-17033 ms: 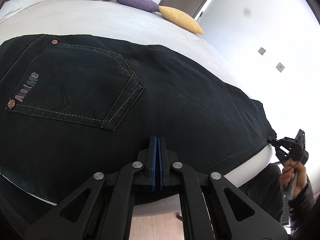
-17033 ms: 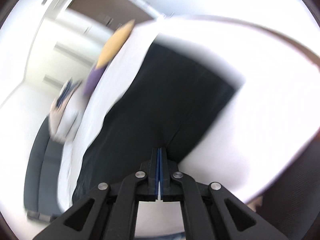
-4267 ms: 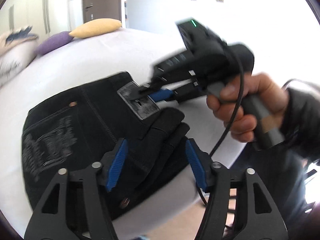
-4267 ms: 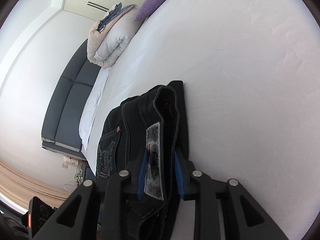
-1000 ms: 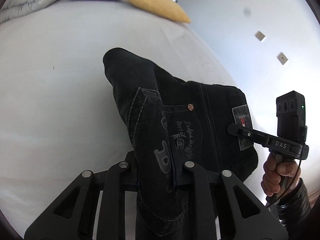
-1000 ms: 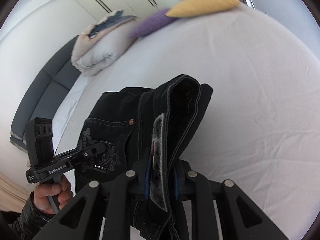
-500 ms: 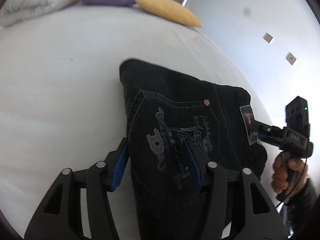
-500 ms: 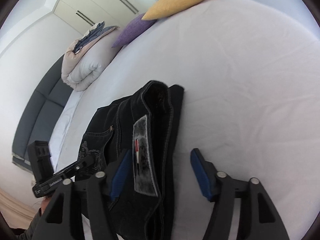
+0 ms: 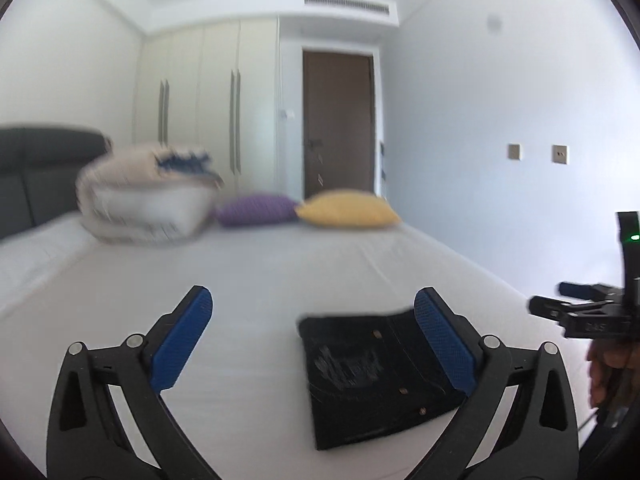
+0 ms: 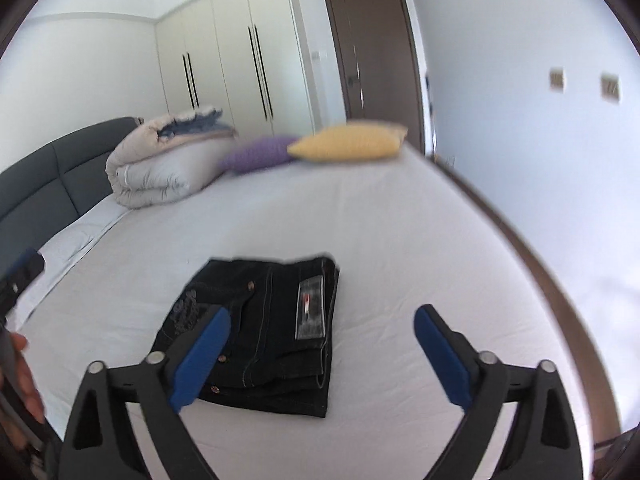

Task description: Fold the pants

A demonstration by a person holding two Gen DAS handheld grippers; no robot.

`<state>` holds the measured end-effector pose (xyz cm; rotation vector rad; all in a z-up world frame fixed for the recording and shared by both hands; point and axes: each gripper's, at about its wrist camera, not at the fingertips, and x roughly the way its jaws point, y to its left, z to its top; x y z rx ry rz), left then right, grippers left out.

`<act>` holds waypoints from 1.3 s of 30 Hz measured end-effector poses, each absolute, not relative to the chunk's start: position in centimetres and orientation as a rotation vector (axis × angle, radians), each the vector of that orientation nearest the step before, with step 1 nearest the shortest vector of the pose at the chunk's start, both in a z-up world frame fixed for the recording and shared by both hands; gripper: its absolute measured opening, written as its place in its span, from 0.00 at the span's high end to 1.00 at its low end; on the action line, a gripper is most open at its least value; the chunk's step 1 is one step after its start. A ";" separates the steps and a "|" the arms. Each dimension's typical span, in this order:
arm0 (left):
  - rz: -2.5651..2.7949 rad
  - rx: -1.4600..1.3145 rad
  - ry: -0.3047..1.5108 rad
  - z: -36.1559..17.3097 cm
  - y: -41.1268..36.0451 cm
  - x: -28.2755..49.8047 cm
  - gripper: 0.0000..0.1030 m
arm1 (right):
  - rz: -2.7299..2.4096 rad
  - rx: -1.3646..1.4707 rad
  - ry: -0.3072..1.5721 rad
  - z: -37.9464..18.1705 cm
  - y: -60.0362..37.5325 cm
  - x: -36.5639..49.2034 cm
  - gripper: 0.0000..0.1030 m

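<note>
A: While both tools stand wide with nothing between the pads, having just been opening, what is the entry for the pants?

B: Item one, pants (image 10: 264,332): dark denim, folded into a compact rectangle, flat on the bed (image 10: 400,240). It lies below and ahead of the right tool (image 10: 320,356), toward that tool's left finger; from the left tool (image 9: 312,344) it sits low, by the right finger. Neither tool touches it.

A: Risks?

B: Judged only: the top layer could spring open, since thick denim resists a crease and nothing pins it. A low pass by either open finger could snag the edge and drag the stack askew.

A: Surroundings?

B: Item two, rolled duvet (image 10: 160,168), far ahead and left. Item three, purple cushion (image 10: 256,154); item four, yellow cushion (image 10: 348,142), both far ahead, well apart from the pants. Grey headboard (image 10: 44,176) at far left. Wardrobe (image 10: 232,60) and brown door (image 10: 372,52) beyond.

A: Obstructions?

B: None near the pants; open sheet on every side.
</note>
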<state>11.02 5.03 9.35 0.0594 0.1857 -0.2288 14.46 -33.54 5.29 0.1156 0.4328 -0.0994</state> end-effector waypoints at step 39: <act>-0.007 0.033 0.719 -1.7 3.5 9.4 0.00 | -0.244 0.086 0.583 6.8 -27.3 6.6 0.00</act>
